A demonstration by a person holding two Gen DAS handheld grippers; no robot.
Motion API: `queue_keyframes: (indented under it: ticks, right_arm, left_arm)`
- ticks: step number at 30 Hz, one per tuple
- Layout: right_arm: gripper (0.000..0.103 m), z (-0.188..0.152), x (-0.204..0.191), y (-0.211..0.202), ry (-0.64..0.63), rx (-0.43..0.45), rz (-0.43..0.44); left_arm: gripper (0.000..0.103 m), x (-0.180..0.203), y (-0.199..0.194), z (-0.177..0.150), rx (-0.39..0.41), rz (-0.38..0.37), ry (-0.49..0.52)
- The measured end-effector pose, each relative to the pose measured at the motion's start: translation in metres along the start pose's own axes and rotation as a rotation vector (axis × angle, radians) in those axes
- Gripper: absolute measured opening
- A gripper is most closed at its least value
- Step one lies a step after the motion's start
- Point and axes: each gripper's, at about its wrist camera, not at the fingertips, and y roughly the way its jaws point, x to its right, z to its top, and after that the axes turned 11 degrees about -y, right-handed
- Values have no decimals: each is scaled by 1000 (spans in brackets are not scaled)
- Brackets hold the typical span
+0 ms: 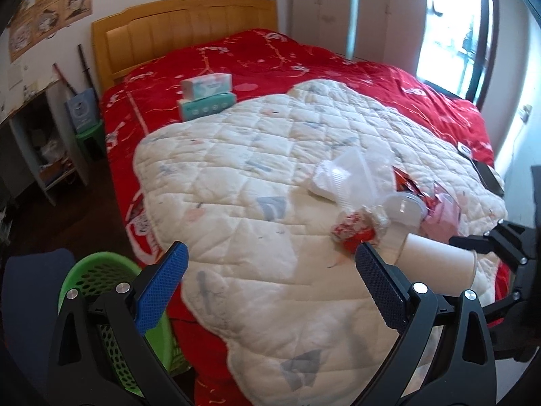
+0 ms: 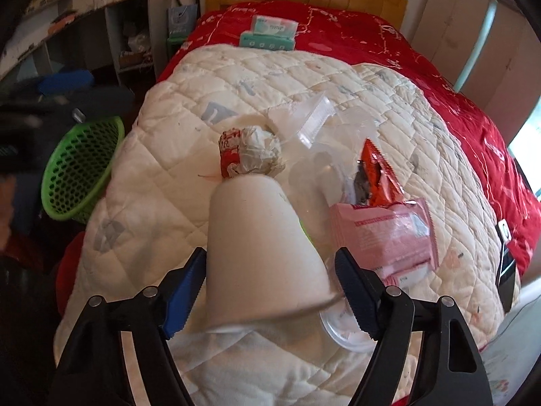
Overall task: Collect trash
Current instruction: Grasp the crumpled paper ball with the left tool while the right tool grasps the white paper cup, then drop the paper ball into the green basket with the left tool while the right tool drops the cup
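A pile of trash lies on the white quilt (image 2: 162, 182): a white paper cup (image 2: 260, 253), a crumpled red and white wrapper (image 2: 250, 155), clear plastic containers (image 2: 318, 125), an orange snack bag (image 2: 378, 172) and a pink packet (image 2: 385, 233). My right gripper (image 2: 270, 287) has its blue fingers against both sides of the paper cup. In the left wrist view the cup (image 1: 436, 260) sits in that gripper (image 1: 487, 247). My left gripper (image 1: 270, 280) is open and empty above the quilt's near edge. A green mesh basket (image 1: 98, 277) stands on the floor by the bed.
The bed has a red cover (image 1: 236, 57) and a wooden headboard (image 1: 182, 23). Two tissue packs (image 1: 206, 96) are stacked near the headboard. A dark phone (image 2: 505, 270) lies at the quilt's right edge. Shelves (image 1: 37, 142) stand left of the bed.
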Motion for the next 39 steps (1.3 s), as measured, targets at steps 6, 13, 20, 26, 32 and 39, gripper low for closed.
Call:
queue_keyframes:
  ticks: [6, 13, 20, 26, 32, 39]
  right_arm:
    - [74, -13, 6, -26, 63, 41, 16]
    - [74, -33, 12, -39, 111, 44, 6]
    - [74, -42, 22, -45, 157, 50, 0]
    - [73, -43, 24, -46, 181, 53, 4]
    - [73, -39, 19, -52, 178, 67, 1]
    - [73, -23, 3, -60, 160, 100, 17]
  left_arm:
    - [92, 27, 15, -3, -39, -68, 67]
    - [87, 56, 50, -8, -103, -96, 163]
    - [78, 63, 83, -11, -156, -86, 183]
    - [49, 60, 90, -13, -171, -135, 147]
    - [44, 50, 66, -11, -133, -144, 119]
    - [43, 19, 17, -7, -57, -113, 70]
